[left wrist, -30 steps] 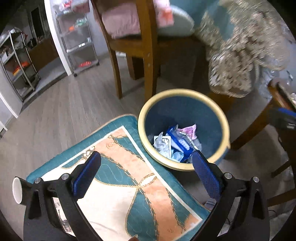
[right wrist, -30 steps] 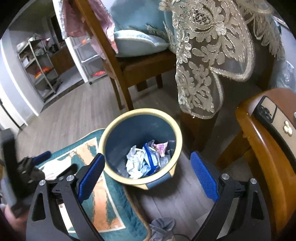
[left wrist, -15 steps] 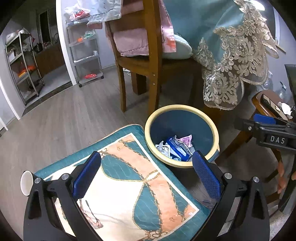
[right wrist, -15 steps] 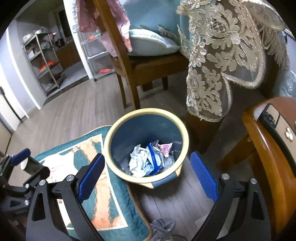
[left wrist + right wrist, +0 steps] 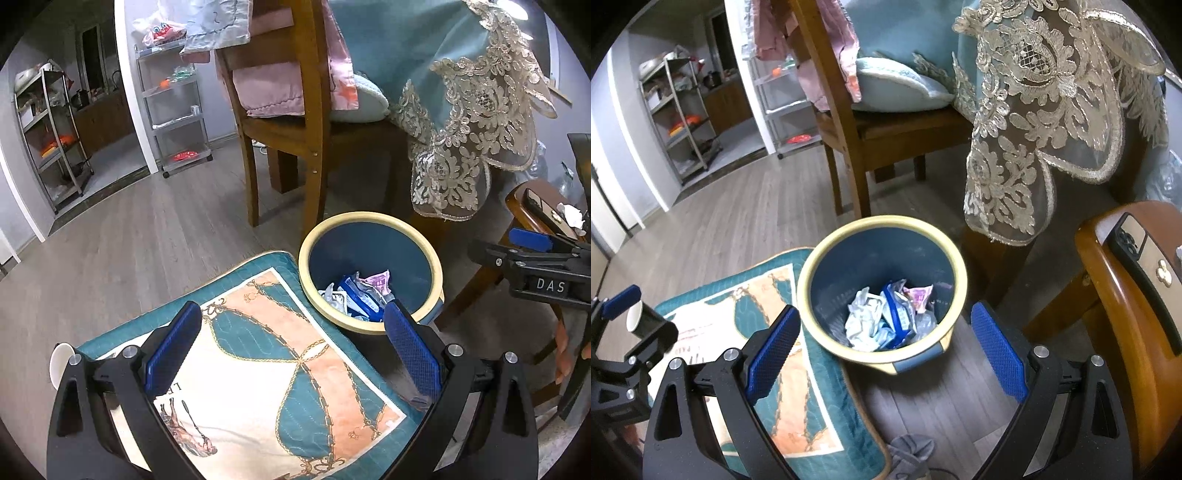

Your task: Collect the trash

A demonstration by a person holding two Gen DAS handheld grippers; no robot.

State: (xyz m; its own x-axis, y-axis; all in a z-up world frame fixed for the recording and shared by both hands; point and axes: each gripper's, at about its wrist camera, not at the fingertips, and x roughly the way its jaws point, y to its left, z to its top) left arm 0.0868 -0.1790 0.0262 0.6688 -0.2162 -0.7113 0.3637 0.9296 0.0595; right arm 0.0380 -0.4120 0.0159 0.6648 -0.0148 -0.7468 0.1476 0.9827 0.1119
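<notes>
Both grippers' fingers (image 5: pixel 192 325) (image 5: pixel 993 332) wide apart and empty above upright trash bin (image 5: pixel 955 266), mouth up.

Dim indoor light, fisheye-warped edges

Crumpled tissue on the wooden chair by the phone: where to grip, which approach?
Pinch the tissue across its raised crumpled bulk, coming down from above with the open right gripper. It lies loose on the chair seat right against the phone, so a sideways sweep would likely hit the phone.
</notes>
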